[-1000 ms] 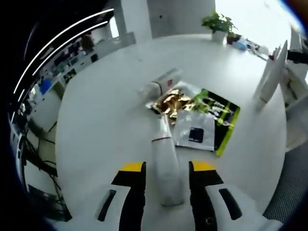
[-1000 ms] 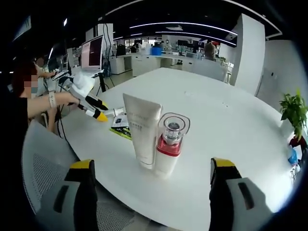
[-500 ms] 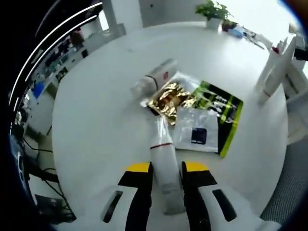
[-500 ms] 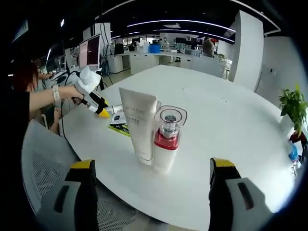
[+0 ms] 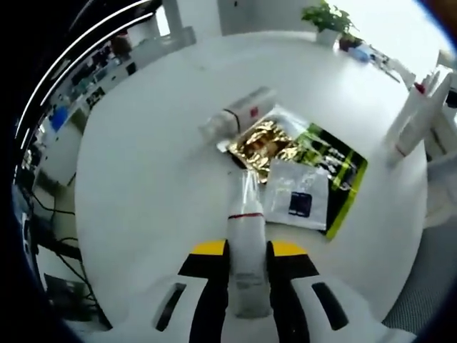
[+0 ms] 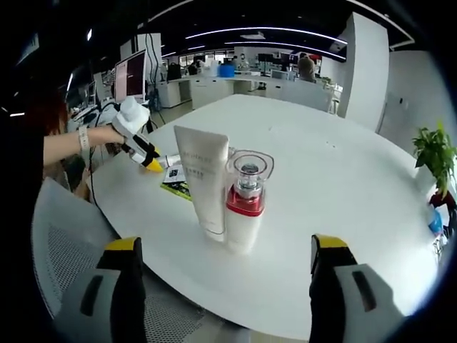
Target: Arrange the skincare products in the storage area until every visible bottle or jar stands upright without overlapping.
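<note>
— Where's the lying bottle [image 5: 246, 250]?
— On the white table [image 5: 143, 179], pinched between the left gripper [image 5: 246, 251] jaws, which have closed in since a second ago.
— Room around it?
— Bare table to its left; sachets [image 5: 300, 179] just beyond its cap.
— The right gripper [image 6: 223, 254]?
— Jaws wide, holding nothing, before the upright tube [image 6: 203, 179] and pump bottle [image 6: 245, 204], seemingly touching.

Left tool closed on the lying bottle

A second ago the left tool [image 5: 248, 275] stood with jaws wide apart around the white, red-banded, clear-capped bottle [image 5: 247, 243] lying on the counter; the jaws narrowed; now both press against the bottle's sides.
</note>
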{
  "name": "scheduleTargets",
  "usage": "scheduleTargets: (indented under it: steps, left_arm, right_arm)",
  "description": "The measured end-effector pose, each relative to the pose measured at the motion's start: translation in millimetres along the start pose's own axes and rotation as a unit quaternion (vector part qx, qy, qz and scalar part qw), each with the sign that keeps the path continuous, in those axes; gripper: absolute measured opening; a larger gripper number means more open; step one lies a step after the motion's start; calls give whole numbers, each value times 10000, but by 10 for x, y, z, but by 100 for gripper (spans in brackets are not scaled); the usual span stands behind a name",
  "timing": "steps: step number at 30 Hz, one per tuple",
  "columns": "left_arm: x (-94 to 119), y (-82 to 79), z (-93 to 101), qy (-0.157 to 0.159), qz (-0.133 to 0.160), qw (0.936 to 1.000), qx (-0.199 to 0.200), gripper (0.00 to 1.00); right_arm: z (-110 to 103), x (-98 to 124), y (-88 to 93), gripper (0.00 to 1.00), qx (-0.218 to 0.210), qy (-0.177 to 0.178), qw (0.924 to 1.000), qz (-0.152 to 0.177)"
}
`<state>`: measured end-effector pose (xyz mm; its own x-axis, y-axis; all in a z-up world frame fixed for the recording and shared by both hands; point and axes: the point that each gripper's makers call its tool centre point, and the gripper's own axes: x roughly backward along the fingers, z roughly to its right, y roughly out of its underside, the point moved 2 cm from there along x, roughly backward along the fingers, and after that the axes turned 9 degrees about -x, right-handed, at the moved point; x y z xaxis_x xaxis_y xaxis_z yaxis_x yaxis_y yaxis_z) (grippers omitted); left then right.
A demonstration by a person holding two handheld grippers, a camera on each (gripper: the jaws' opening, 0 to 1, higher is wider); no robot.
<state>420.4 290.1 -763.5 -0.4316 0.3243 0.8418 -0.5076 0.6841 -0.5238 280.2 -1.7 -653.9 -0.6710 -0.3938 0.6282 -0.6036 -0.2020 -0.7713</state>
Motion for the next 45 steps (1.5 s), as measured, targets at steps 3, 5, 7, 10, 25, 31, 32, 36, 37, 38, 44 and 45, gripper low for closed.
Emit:
scheduleTargets:
  steps: [3, 5, 7, 10, 25, 31, 32, 36, 37, 38, 44, 45]
  left_arm:
    - [2, 4, -1, -85, 22, 10000, 26, 16]
    - [10, 9, 10, -116, 31, 9999, 10, 16]
    - [29, 6, 19, -134, 59, 9999, 30, 16]
    - [86, -21, 33, -165, 167, 9997, 80, 16]
    - [394, -220, 280, 24, 787, 9966, 226, 16]
    - [518, -317, 417, 7, 894, 9959, -154, 16]
    - [550, -343, 444, 10, 944, 9954, -182, 16]
    - [641, -415, 550, 55, 1096, 9936, -284, 16]
    - [648, -419, 560, 64, 1106, 9935, -276, 16]
    - [669, -431, 597, 60, 1141, 9930, -297, 16]
    - [742, -478, 727, 70, 1244, 9911, -470, 16]
    - [754, -483, 735, 77, 1261, 9909, -467, 16]
  right_arm:
    - [-9, 4, 4, 98, 17, -11, 10000, -1]
    - [-13, 12, 1, 97, 18, -15, 10000, 18]
    - [-14, 21, 1, 97, 20, -16, 10000, 28]
    - [-13, 30, 0, 97, 16, -15, 10000, 47]
    - [-81, 38, 1, 88, -38, -149, 9998, 146]
    - [-116, 33, -9, 83, -59, -249, 9995, 208]
    - [-128, 33, -4, 81, -68, -288, 9994, 202]
    - [-147, 38, 9, 78, -58, -316, 9993, 197]
    - [-150, 39, 12, 76, -50, -320, 9993, 197]
    - [-155, 41, 18, 75, -61, -334, 9992, 196]
    - [-213, 55, 23, 72, -45, -439, 9987, 259]
    - [-219, 55, 22, 72, -38, -446, 9986, 267]
